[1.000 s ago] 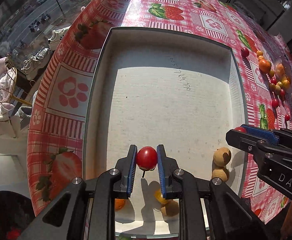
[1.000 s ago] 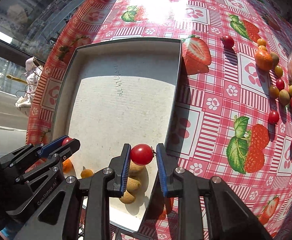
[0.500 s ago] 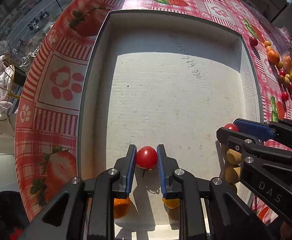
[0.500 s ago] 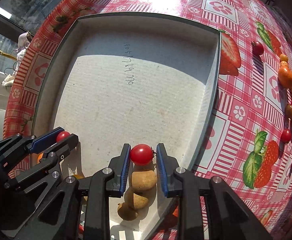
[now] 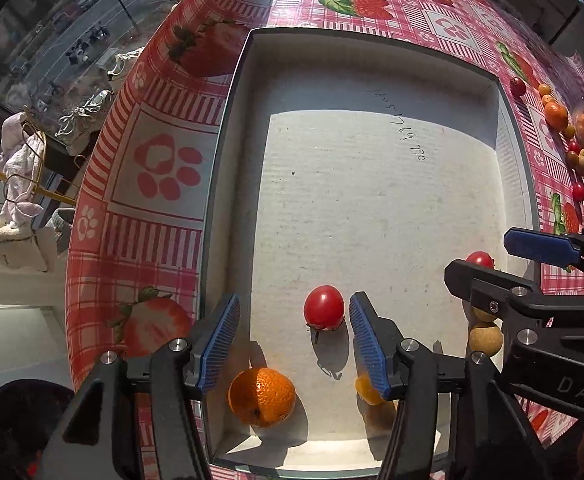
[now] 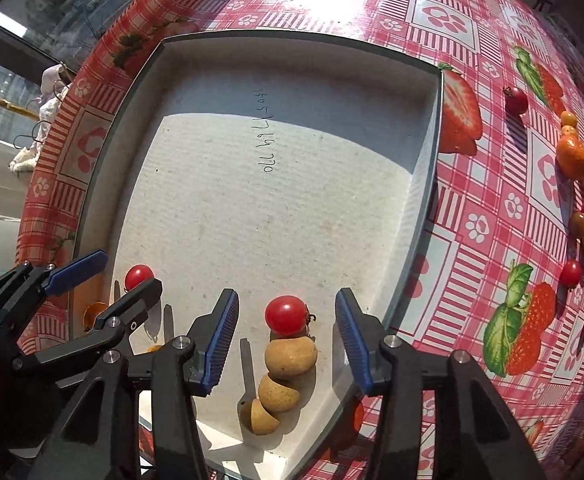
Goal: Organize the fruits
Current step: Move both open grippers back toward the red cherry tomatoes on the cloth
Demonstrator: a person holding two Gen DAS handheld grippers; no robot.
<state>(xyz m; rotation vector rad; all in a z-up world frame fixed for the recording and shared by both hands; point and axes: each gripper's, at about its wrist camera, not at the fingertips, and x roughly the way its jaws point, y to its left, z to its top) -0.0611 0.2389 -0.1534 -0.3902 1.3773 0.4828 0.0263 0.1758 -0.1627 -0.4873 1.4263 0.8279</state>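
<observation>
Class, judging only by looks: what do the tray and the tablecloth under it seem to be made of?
Tray: probably cardboard, matte off-white; its floor shows fine parallel ridges, speckles and handwritten pen marks.
Tablecloth: likely plastic-coated or vinyl; the printed red check with strawberries gives a bright, glossy glare in the sunlight.

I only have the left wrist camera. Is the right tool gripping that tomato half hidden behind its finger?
Observer: No. The right tool is open; its cherry tomato sits on the tray floor, clear of both fingers.
Operator: I count two brown fruits there. Right?
Observer: Three brown longans lie in a row, and the one nearest the tomato seems to touch it.
</observation>
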